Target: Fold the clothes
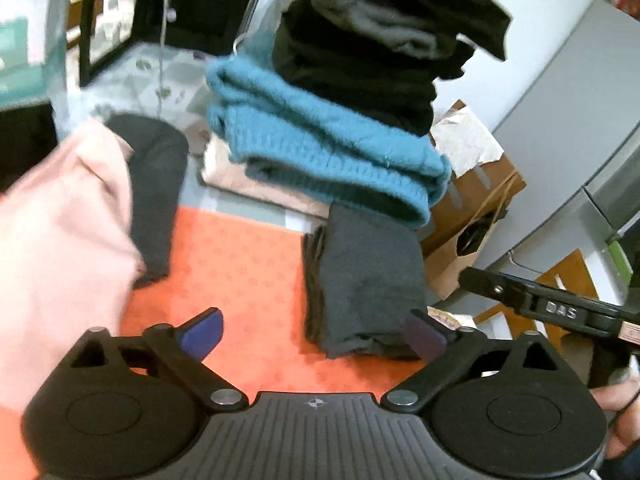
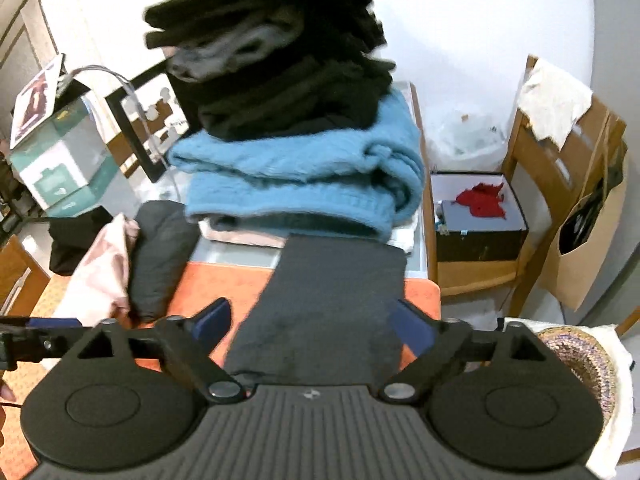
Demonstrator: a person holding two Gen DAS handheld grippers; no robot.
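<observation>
A folded dark grey garment (image 1: 368,280) (image 2: 332,304) lies flat on the orange mat (image 1: 240,272) (image 2: 224,280). Behind it rises a pile of folded clothes: a blue knit sweater (image 1: 320,148) (image 2: 304,176) under black and grey pieces (image 1: 372,52) (image 2: 276,64). A pink garment (image 1: 60,232) (image 2: 104,268) and a dark one (image 1: 156,184) (image 2: 160,256) lie loose to the left. My left gripper (image 1: 314,336) is open over the mat, just left of the folded piece. My right gripper (image 2: 314,328) is open, its fingers either side of the folded piece's near end.
A wooden chair (image 2: 532,184) with a brown paper bag (image 2: 592,232) stands to the right, beside a box holding red cloth (image 2: 480,204). A picture frame (image 2: 136,120) and a teal and white box (image 2: 60,160) sit at the back left. A woven basket (image 2: 576,356) is near right.
</observation>
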